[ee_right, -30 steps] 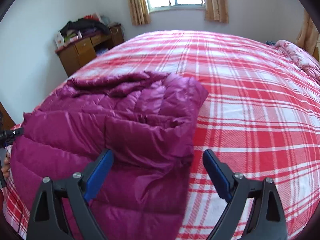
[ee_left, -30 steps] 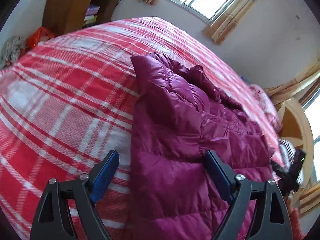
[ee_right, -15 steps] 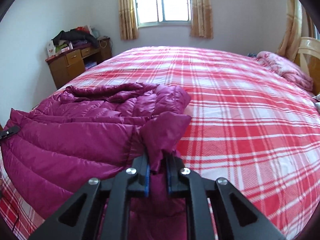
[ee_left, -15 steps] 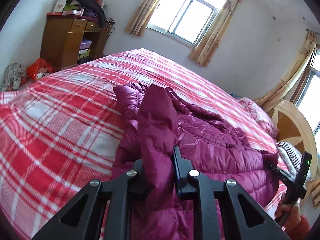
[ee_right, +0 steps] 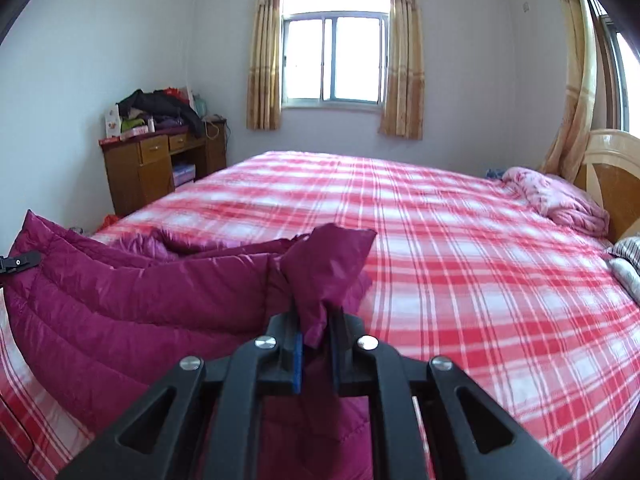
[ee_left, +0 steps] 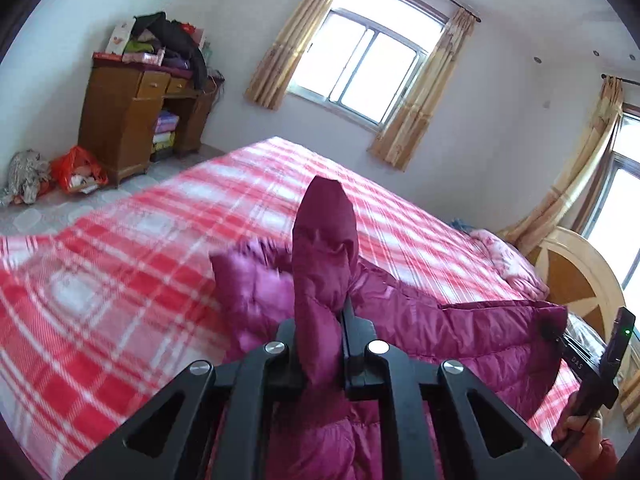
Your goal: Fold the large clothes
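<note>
A magenta quilted down jacket point(ee_left: 460, 332) lies on a bed with a red and white plaid cover point(ee_left: 120, 272). My left gripper point(ee_left: 322, 320) is shut on one corner of the jacket's near edge and holds it raised above the bed. My right gripper point(ee_right: 316, 320) is shut on the other corner of that edge point(ee_right: 328, 264), also raised. The jacket point(ee_right: 120, 300) hangs stretched between the two grippers; its far part rests bunched on the cover. The right gripper shows at the left wrist view's right edge point(ee_left: 560, 332).
A wooden desk point(ee_right: 160, 168) piled with clothes stands by the far wall near the window point(ee_right: 336, 64). A pink blanket point(ee_right: 560, 204) and a wooden headboard point(ee_right: 616, 176) are at the bed's right end. Bags point(ee_left: 78, 168) lie on the floor.
Both grippers closed on the jacket's near edge and have lifted it up off the bed. The jacket's edge now hangs taut between them, and both views have tilted upward.
</note>
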`<action>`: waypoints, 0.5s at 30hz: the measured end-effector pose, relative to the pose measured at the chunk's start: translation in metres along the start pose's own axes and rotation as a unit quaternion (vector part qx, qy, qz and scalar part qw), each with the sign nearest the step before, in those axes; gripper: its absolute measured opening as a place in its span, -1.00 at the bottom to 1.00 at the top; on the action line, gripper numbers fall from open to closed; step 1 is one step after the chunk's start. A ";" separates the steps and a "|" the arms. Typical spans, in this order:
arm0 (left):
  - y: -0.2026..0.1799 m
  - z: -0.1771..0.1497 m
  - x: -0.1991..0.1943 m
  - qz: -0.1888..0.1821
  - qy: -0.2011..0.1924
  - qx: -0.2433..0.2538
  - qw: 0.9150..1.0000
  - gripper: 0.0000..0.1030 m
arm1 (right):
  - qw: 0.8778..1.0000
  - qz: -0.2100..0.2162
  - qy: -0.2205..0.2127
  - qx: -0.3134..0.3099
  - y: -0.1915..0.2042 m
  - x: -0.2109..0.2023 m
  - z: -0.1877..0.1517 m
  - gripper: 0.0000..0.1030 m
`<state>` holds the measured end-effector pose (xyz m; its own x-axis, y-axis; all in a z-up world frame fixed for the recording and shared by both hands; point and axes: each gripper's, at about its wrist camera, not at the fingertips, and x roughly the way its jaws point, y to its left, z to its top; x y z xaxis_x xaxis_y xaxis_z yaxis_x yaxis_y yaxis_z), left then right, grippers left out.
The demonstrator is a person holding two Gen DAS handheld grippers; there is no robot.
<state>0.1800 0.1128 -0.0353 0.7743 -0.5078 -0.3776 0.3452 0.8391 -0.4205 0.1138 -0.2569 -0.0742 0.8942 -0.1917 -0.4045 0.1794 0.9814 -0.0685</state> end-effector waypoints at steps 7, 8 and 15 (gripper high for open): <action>-0.003 0.060 0.082 0.051 -0.018 0.007 0.998 -0.81 | 1.000 -0.022 -0.008 0.016 -0.009 0.087 0.063 -0.76; -0.003 0.063 0.097 0.062 -0.016 0.011 0.998 -0.81 | 0.999 -0.028 -0.005 0.019 -0.010 0.104 0.066 -0.76; 0.027 0.032 0.212 0.163 0.056 0.041 0.984 -0.81 | 0.994 -0.087 0.066 -0.020 0.005 0.216 0.030 -0.77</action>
<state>0.3701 0.0341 -0.1005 0.7889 -0.2226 -0.5727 0.1330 0.9718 -0.1945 0.3202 -0.2941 -0.1342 0.7896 -0.3571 -0.4990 0.3073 0.9340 -0.1820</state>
